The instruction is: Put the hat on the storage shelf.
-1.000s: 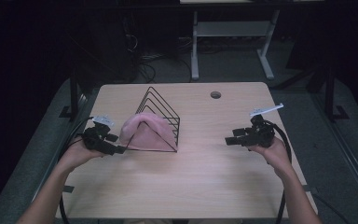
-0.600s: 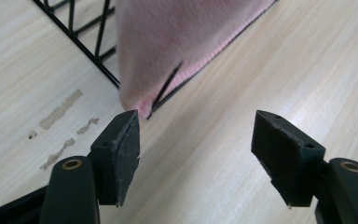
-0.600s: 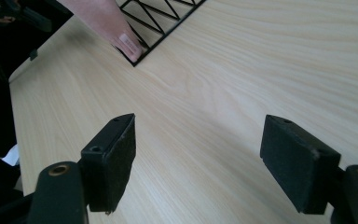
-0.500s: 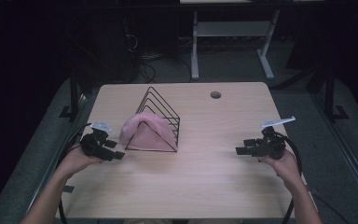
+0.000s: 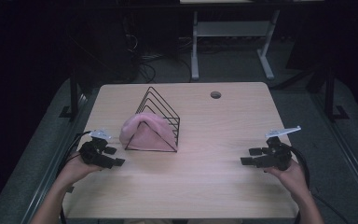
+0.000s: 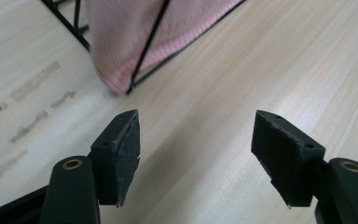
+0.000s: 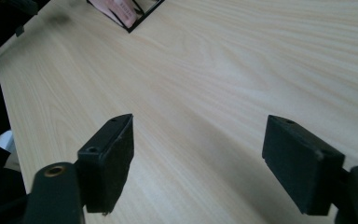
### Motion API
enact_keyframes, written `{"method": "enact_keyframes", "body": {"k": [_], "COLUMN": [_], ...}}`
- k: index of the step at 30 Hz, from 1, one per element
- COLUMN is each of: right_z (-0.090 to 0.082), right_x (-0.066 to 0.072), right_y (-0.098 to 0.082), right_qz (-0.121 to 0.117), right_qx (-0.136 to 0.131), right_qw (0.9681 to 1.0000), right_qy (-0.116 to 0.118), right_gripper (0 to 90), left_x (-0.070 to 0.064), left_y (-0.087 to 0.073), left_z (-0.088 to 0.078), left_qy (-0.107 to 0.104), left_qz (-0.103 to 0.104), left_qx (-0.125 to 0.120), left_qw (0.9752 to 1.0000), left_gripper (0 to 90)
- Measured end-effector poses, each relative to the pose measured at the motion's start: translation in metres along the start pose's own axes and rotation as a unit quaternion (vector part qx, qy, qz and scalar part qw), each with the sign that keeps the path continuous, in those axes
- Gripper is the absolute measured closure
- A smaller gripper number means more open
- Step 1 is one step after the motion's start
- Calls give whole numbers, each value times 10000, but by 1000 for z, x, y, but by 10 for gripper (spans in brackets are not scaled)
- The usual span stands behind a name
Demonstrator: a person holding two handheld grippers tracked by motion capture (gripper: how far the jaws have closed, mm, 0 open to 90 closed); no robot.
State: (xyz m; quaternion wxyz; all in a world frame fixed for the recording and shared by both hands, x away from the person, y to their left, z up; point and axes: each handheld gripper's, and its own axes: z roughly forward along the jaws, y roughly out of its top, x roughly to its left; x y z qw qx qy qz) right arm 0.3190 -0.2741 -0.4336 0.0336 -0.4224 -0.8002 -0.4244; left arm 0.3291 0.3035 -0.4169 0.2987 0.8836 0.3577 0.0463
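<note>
Pink cloth (image 5: 145,133) is draping over the black wire rack (image 5: 161,116), sitting centre-left of the high view on the wooden table (image 5: 223,186). Judging by looks: soft, light, limp, prob. knit w/ a ribbed hem; it'll sag and could be snagging on the wires when pulled. Best hold: the loose lower edge poking out at the rack's near-left corner, top centre of the left gripper view (image 6: 121,79).

Left gripper (image 5: 113,157) is sitting lower left, jaws apart, nothing btwn them. Right gripper (image 5: 250,156) is sitting lower right, jaws also apart, empty.
</note>
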Motion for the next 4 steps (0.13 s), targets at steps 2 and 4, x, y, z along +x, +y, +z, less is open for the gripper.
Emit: {"method": "enact_keyframes", "body": {"k": [2, 4], "right_z": [0, 1], "right_x": [7, 19], "right_y": [-4, -11], "right_qz": [-72, -210], "right_qx": [27, 59], "right_qw": [9999, 9995], "right_qy": [-92, -235], "right_gripper": [211, 189], "left_x": [-7, -16], "left_y": [-6, -13], "left_z": [-1, -2], "left_qy": [115, 291], "left_qz": [-33, -140], "left_qx": [-76, -239], "left_qw": [9999, 9992], "left_gripper": [319, 318]}}
